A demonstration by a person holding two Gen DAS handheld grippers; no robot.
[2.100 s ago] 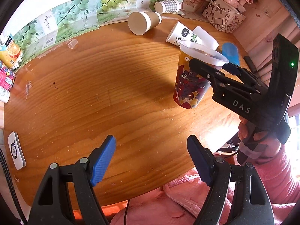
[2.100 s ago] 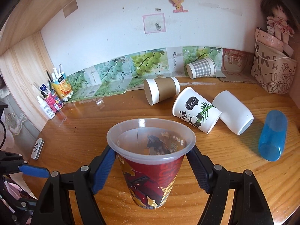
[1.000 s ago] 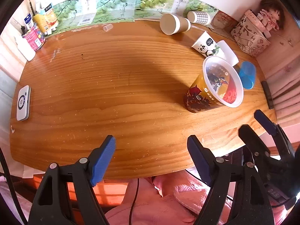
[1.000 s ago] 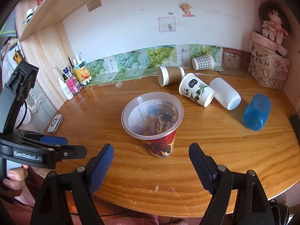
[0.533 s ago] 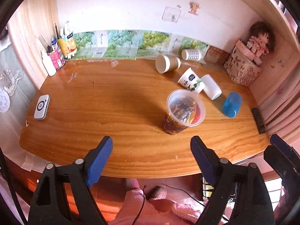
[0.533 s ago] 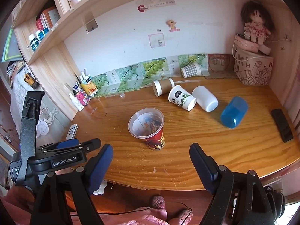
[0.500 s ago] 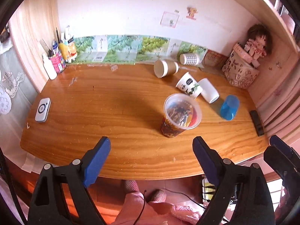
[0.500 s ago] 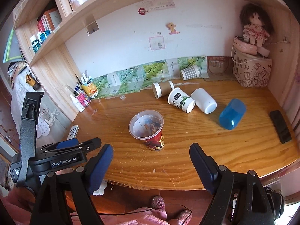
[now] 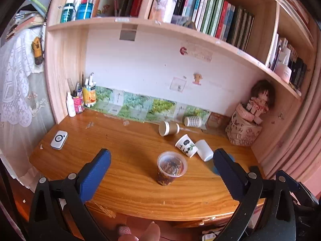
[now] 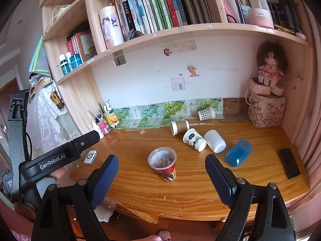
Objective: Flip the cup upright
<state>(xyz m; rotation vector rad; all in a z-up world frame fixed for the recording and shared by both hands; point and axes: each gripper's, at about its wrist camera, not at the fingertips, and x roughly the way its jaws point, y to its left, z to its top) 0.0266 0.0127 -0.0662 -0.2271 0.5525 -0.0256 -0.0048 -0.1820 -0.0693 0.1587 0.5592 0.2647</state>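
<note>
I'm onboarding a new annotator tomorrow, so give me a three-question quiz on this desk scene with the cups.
1. True or false: the printed plastic cup stands upright on the desk, mouth up.
2. Multiple choice: the blue cup is (A) standing upright, (B) lying on its side, (C) held in the right gripper.
3. Fill in: both the right gripper and the left gripper are ____ and hold nothing.

Key
1. True: it stands free, with no gripper touching it.
2. B: it lies on the desk, to the right of the white cup.
3. Open: each pair of jaws is spread wide, back from the desk's front edge.
</note>
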